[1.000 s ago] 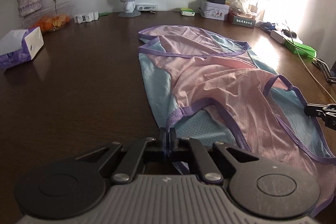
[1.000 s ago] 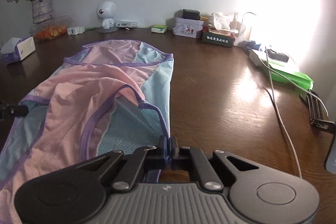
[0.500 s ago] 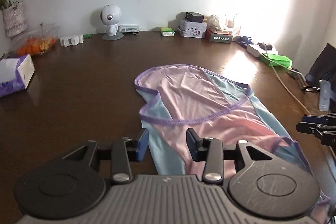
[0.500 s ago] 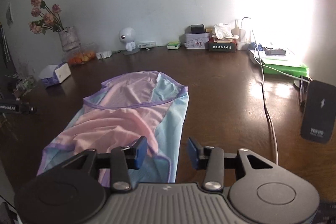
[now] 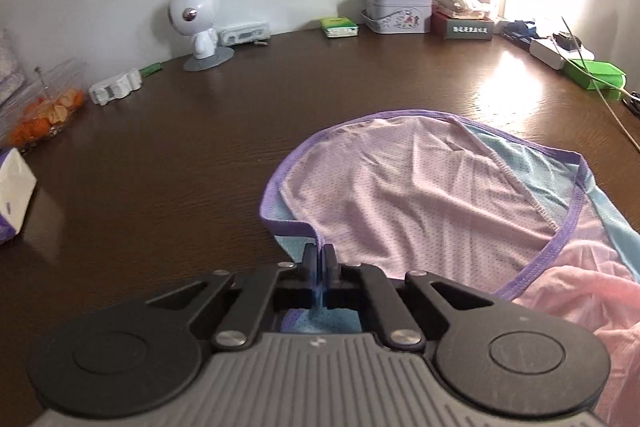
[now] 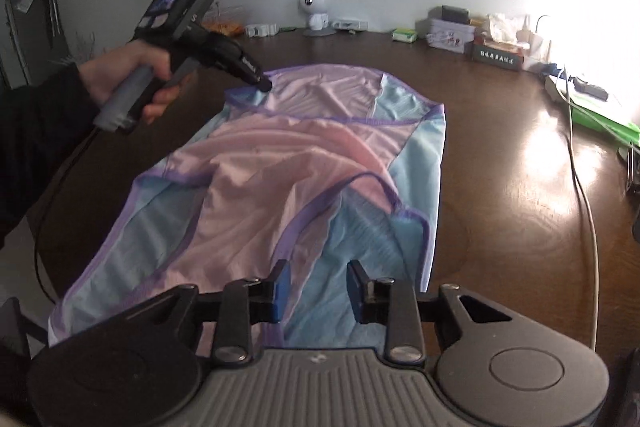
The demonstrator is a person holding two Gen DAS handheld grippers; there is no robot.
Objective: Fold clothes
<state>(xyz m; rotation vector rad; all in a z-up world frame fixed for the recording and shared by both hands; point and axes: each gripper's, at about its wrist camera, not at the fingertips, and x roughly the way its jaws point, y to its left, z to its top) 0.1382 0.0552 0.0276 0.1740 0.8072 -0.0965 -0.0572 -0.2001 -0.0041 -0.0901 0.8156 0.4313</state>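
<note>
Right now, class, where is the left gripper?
In the right wrist view, the left gripper is at the garment's far left corner, fingers shut on its purple edge, across the table from the robot figurine.

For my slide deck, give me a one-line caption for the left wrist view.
Left tongs shut on the purple-trimmed edge of a pink and blue mesh garment on a dark wooden table.

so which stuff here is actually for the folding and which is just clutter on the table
For the job:
- garment
- left tool, shut on its purple hem
- right tool, open above it

Just lying about:
- robot figurine
- tins
- tissue box
- green box
- cable
</note>
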